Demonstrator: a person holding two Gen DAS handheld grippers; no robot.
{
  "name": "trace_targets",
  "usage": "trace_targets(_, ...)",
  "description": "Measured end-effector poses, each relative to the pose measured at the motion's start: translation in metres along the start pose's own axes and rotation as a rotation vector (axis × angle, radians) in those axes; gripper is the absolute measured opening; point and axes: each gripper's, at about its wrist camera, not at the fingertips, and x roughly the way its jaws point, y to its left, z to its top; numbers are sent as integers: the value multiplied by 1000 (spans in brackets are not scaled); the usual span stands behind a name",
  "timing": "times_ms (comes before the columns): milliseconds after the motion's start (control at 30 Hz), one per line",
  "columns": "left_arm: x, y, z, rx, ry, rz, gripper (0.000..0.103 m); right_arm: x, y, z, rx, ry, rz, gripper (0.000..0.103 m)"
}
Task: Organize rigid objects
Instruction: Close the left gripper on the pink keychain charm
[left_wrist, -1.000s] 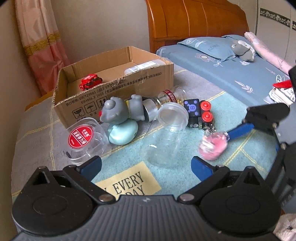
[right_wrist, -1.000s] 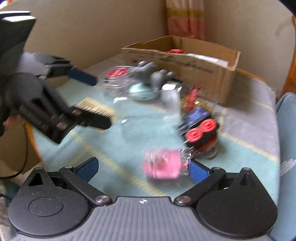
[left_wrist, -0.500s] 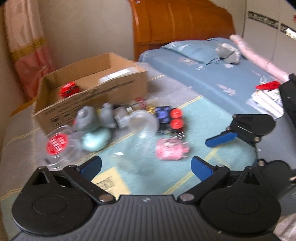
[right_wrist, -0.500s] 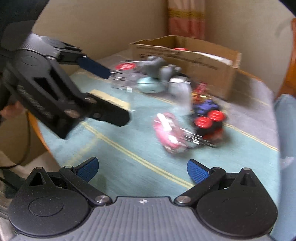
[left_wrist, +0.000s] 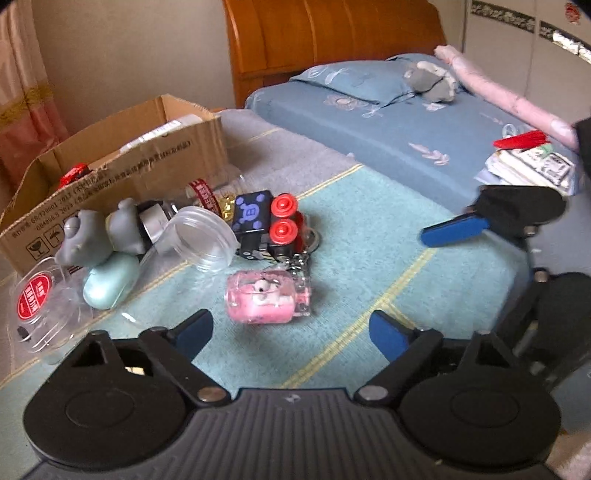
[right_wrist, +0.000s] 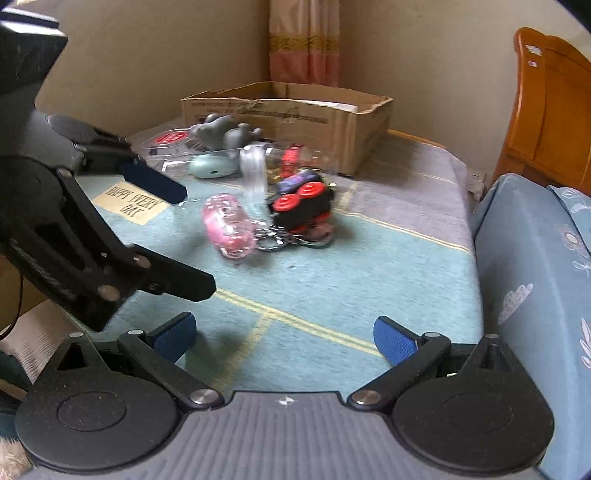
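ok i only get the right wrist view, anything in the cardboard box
observer: yes, a red toy sits inside the cardboard box, at its left end in the left wrist view.
operator: pink keychain is a blur here, what is it
observer: a clear pink capsule with a small white figure inside, lying on its side.
operator: left gripper on it
observer: no, the left gripper's jaws have just been closing with nothing between them; the keychain lies just ahead of them.

Teal mat (left_wrist: 369, 236) under pink keychain (left_wrist: 267, 297), toy train (left_wrist: 267, 225), cardboard box (left_wrist: 122, 173) (open-topped).
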Motion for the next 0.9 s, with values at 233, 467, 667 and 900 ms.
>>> trace_targets(233,14,3,6,-66,-1,14,75,-2,-7,-5,9,-21,-11,103)
trace_targets(467,10,12,6,-93,0,-8,50,-3,-7,-6,9,-33,-11,103)
trace_targets(667,-7,19,-11,-59,16,-25,50,-1,-5,-3,19,-12,-23,103)
trace_targets(900,-34,39,-38,-63,40,-17,50,3,-2,5,24,28,-29,103)
